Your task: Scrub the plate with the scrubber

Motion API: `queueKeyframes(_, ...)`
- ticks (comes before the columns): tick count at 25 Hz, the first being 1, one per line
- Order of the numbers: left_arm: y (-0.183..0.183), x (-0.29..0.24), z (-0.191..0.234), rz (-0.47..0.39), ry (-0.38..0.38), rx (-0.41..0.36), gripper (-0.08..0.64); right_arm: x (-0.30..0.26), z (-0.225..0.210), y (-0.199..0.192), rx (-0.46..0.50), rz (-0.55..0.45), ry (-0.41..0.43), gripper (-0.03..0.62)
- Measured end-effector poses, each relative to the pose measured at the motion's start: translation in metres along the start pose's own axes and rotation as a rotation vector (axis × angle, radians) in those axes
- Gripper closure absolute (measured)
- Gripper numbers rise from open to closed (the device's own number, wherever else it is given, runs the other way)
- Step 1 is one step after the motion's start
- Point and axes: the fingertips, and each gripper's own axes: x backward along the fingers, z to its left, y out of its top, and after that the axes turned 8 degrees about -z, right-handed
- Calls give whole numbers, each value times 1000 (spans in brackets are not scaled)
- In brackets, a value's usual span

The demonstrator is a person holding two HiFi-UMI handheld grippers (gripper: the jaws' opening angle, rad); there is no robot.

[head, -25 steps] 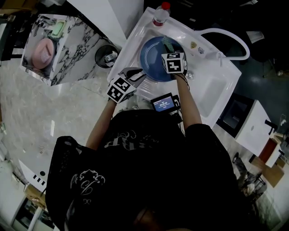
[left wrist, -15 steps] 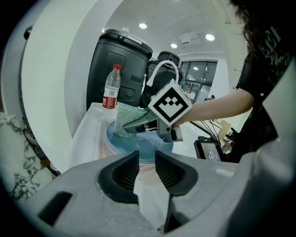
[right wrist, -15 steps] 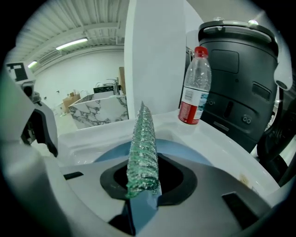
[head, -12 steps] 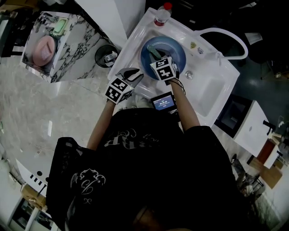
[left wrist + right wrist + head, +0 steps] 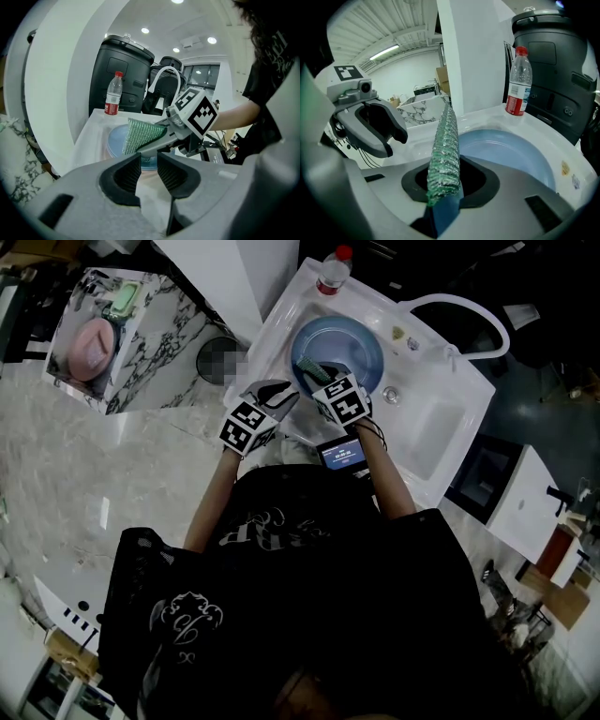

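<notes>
A blue plate (image 5: 349,345) lies in the white sink (image 5: 441,427). My right gripper (image 5: 319,381) is shut on a green mesh scrubber (image 5: 308,370), which stands on edge over the plate's near-left rim. In the right gripper view the scrubber (image 5: 445,150) rises upright between the jaws, with the plate (image 5: 511,150) beyond it. My left gripper (image 5: 278,395) hovers over the sink's left rim beside the plate. Its jaws stand a narrow gap apart with nothing between them. From the left gripper view I see the scrubber (image 5: 140,135) over the plate (image 5: 116,140).
A water bottle (image 5: 333,270) with a red cap stands at the sink's back corner. A white hose (image 5: 464,310) arcs over the right side, and the drain (image 5: 392,395) lies right of the plate. A small lit screen (image 5: 342,454) hangs near the sink's front edge. A marble counter (image 5: 141,343) sits left.
My right gripper has carried the scrubber from the plate's far right across to its near-left rim. The left gripper has hardly moved.
</notes>
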Motion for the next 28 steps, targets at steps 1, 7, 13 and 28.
queueKeyframes(1, 1, -1, -1, 0, -2, -3, 459, 0, 0, -2, -13, -1, 7, 505)
queueKeyframes(7, 4, -9, -8, 4, -25, -19, 459, 11, -30, 7, -70, -66, -22, 506)
queueKeyframes(13, 6, -12, -10, 10, -35, -18, 459, 35, -110, 22, 34, -115, -228, 506)
queueKeyframes(28, 3, -13, -1, 22, -21, 3, 459, 24, -169, -8, 132, -27, -313, 506)
